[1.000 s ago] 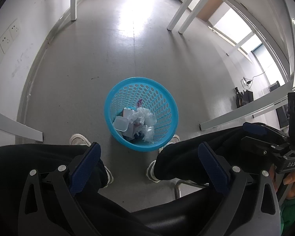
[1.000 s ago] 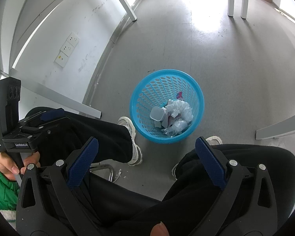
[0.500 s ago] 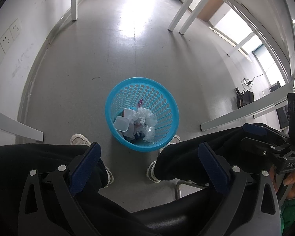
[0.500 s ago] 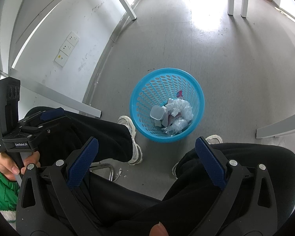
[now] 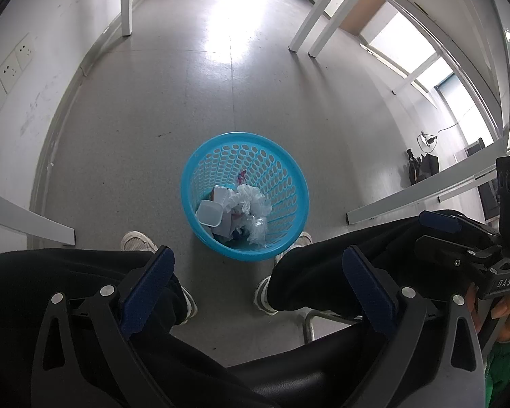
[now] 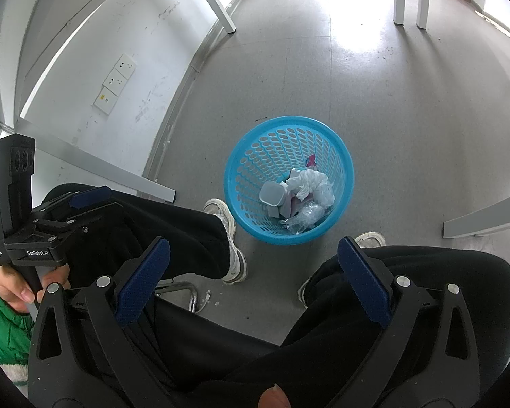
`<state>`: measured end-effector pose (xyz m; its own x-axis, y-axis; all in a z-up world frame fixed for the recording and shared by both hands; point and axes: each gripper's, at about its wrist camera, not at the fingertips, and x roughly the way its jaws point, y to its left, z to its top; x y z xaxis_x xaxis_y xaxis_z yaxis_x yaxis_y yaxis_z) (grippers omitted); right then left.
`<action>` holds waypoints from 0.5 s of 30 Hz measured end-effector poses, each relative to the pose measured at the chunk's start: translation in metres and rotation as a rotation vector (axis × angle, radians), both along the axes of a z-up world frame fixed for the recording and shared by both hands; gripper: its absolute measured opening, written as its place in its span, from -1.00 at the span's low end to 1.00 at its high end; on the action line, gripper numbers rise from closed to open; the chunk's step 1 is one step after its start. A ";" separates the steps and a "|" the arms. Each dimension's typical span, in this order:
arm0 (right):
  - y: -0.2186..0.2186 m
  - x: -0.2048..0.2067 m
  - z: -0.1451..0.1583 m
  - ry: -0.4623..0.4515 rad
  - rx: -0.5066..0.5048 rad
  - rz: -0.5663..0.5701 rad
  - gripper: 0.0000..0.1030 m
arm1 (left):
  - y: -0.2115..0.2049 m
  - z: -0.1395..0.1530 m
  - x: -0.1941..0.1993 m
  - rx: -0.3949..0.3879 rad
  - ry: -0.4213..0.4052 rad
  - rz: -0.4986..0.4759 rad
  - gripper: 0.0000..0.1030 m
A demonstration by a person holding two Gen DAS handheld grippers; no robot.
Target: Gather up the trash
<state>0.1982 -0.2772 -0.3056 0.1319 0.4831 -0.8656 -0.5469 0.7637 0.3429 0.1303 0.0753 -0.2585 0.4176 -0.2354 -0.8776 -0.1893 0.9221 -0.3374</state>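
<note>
A blue perforated plastic basket [image 5: 282,156] [image 6: 251,156] stands on the grey floor between a seated person's feet. Inside lie crumpled white paper [image 5: 248,199] [image 6: 307,183], a small white plastic cup [image 5: 209,213] [image 6: 272,194] and clear crumpled wrap [image 5: 258,227] [image 6: 304,216]. My left gripper [image 5: 258,272] hovers open above the person's knees, nothing between its blue-padded fingers [image 5: 148,285]. My right gripper [image 6: 253,268] is likewise open and empty, held over the lap. Each gripper shows in the other's view, gripped by a hand.
The person's black-trousered legs [image 5: 326,261] and white shoes [image 6: 233,238] flank the basket. White table legs [image 5: 127,0] and low beams [image 5: 421,193] stand around the floor. A wall with sockets [image 6: 115,83] runs along the left. A chrome chair frame [image 6: 187,289] sits below.
Almost nothing has moved; both views drift very slightly, and the basket and both open grippers keep their places.
</note>
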 end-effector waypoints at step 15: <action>0.000 0.001 -0.001 0.003 0.000 -0.001 0.83 | 0.000 0.000 0.001 0.002 0.003 0.001 0.89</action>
<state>0.1990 -0.2768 -0.3064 0.1296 0.4826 -0.8662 -0.5453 0.7643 0.3442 0.1312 0.0757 -0.2581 0.4152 -0.2330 -0.8794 -0.1914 0.9226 -0.3348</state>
